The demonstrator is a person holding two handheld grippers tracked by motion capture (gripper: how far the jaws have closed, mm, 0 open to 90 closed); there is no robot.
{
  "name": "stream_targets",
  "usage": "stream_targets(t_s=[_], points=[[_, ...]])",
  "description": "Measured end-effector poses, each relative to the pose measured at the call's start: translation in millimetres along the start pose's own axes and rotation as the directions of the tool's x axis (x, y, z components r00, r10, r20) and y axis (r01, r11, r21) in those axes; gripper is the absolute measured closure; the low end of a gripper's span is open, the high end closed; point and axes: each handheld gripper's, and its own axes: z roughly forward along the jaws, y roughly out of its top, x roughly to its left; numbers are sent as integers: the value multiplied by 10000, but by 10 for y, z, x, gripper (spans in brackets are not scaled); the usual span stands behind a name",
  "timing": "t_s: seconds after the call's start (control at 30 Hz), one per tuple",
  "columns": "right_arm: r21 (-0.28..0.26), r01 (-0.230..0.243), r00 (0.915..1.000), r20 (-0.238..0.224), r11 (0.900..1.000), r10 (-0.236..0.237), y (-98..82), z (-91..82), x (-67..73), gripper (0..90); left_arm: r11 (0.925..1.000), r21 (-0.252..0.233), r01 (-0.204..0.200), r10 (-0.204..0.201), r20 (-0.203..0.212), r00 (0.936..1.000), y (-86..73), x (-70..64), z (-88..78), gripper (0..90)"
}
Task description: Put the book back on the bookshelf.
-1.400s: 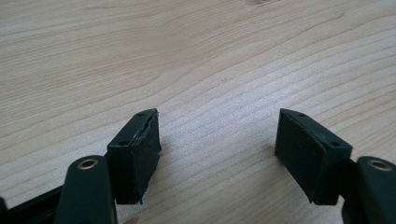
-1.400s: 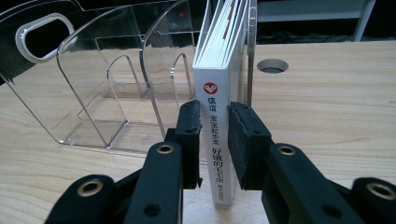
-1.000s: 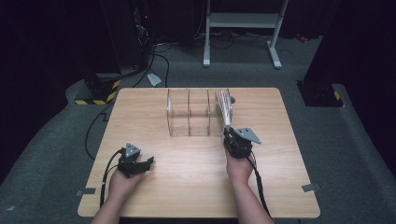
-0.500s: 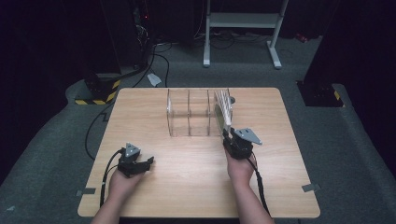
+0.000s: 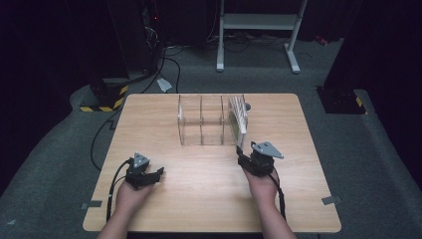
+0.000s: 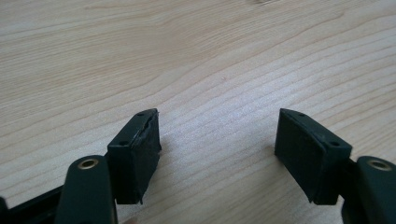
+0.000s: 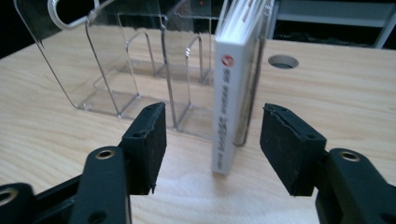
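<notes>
Resting at lower left of the high view, the left gripper sits on the wooden table; the right gripper points at a clear acrylic rack at centre. Left gripper view: jaws wide over bare wood. Right gripper view: jaws wide (nothing held), a white book standing centre, in the rack's end slot

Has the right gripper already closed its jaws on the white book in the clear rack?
No, the right gripper has its jaws spread apart, and the white book stands untouched beyond them in the clear rack.
</notes>
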Motion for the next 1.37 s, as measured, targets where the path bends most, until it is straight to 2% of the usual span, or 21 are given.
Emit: stream_targets(t_s=[0.2, 0.3, 0.4, 0.5, 0.57, 0.63, 0.73, 0.83, 1.37], points=[[612, 129, 9999, 88, 9980, -134, -149, -107, -247, 310, 10000, 22, 25, -25, 41, 10000, -21, -5, -26, 310], [1079, 300, 9984, 441, 9937, -349, -284, -175, -410, 298, 10000, -3, 35, -35, 42, 10000, -25, -6, -27, 309], [1892, 97, 9960, 857, 9819, -263, -433, -239, -598, 277, 10000, -29, 70, -70, 35, 10000, -25, -8, -26, 309], [2271, -257, 9921, 1250, 9735, -30, -571, -331, -773, 264, 10000, -27, 63, -63, 38, 10000, -25, -8, -26, 309], [2728, -390, 9908, 1352, 9613, 19, -635, -379, -864, 238, 10000, -34, 64, -64, 36, 10000, -25, -8, -24, 309], [2977, -497, 9889, 1486, 9533, 52, -688, -413, -917, 234, 10000, -36, 59, -58, 37, 10000, -24, -8, -24, 309], [3207, -434, 9896, 1441, 9462, -34, -768, -423, -952, 218, 10000, -33, 57, -57, 35, 10000, -24, -9, -25, 308], [3204, -174, 9923, 1214, 9471, -228, -772, -418, -935, 216, 10000, -28, 95, -95, 5, 10000, -26, -14, -26, 309], [3200, -259, 9920, 1251, 9471, -151, -768, -399, -886, 216, 10000, -52, 30, -29, 59, 10000, -29, -19, -27, 308]])
